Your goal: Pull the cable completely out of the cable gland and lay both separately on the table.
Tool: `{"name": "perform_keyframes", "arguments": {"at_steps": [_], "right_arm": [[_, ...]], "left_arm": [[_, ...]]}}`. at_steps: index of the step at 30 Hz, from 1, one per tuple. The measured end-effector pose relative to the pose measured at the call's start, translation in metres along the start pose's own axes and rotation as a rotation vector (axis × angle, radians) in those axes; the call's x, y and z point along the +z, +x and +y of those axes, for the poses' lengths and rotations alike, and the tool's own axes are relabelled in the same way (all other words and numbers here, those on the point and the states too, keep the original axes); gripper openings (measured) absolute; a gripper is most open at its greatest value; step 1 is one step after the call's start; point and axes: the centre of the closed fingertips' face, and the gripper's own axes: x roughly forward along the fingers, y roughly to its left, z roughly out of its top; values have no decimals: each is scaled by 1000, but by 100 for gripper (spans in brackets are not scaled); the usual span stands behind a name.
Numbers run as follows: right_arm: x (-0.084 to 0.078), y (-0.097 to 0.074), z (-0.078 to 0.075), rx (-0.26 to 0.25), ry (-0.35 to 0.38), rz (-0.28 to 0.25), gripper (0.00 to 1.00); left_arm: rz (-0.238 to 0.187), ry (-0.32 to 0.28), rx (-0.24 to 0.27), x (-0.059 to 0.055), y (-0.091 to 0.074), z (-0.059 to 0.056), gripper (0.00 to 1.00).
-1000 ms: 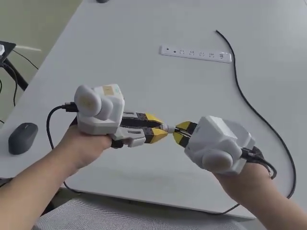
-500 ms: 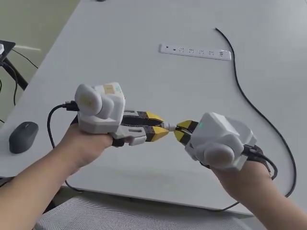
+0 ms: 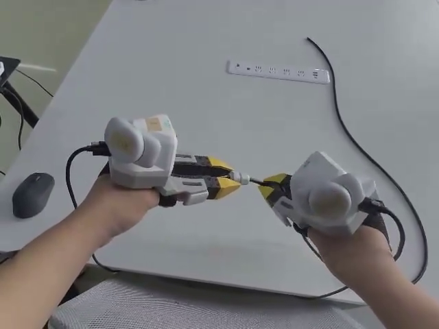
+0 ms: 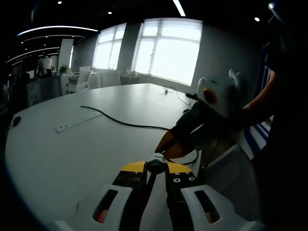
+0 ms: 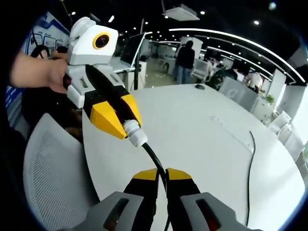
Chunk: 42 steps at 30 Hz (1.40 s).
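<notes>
**Cable partly drawn out of gland**

Open office with big windows. Pale grey table, power strip on the far side. Left gripper clamped on the white cable gland, right gripper pinched on the black cable — both held above the near edge. Grippers wider apart than a second ago — more cable bared. Sticker on left gripper unreadable.

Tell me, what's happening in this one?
A person holds a gripper in each hand above a white table. The left gripper is shut on a white cable gland, the right gripper on the black cable running out of it. A short stretch of cable shows between them; neither part lies on the table yet.
</notes>
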Motion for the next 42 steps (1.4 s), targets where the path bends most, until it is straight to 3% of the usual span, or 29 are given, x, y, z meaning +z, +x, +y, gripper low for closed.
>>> {"name": "perform_keyframes", "arguments": {"at_steps": [2,12,31,38,42], "right_arm": [[-6,1,-2,2,86,8,0],[-33,2,-15,-24,162,47,0],[-86,7,-38,-66,511,117,0],[-102,6,-37,-79,641,140,0],[-107,6,-37,-77,673,144,1]], "left_arm": [[-2,-1,1,0,0,1,15],[-1,-3,1,-1,-1,2,15],[-7,-12,5,-2,-2,3,15],[-17,-17,7,1,-3,4,15],[-12,-15,5,-1,-2,3,15]]}}
